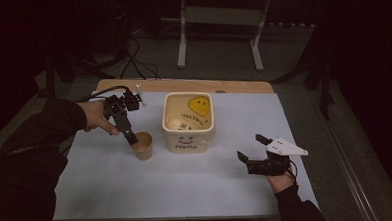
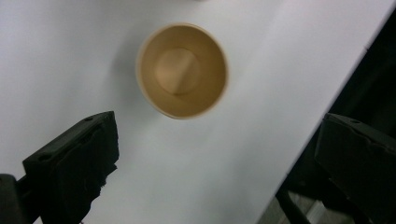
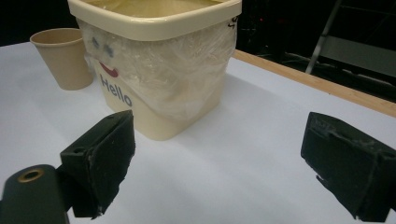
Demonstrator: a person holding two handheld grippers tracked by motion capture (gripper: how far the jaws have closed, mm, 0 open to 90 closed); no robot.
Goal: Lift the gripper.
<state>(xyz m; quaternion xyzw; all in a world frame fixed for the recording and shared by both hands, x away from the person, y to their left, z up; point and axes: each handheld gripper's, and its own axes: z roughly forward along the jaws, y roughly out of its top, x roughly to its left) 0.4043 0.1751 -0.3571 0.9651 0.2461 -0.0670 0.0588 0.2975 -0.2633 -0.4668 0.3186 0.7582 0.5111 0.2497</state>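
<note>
A tan paper cup [image 1: 143,145] stands empty on the white table sheet [image 1: 187,186], just left of a cream square bucket [image 1: 188,122] with a yellow smiley inside and "Hello" on its side. My left gripper [image 1: 127,123] hangs over the cup's left side and points down. In the left gripper view the cup [image 2: 182,70] lies ahead of the open left gripper [image 2: 218,128], untouched. My right gripper [image 1: 251,147] rests open near the front right, empty. The right gripper [image 3: 219,135] faces the bucket [image 3: 159,70] and the cup [image 3: 65,56] from a distance.
A wooden strip [image 1: 183,85] runs along the table's far edge. Beyond it stand a white metal frame [image 1: 220,19] and cables on a dark floor. The table's right edge [image 1: 298,151] is close to the right hand.
</note>
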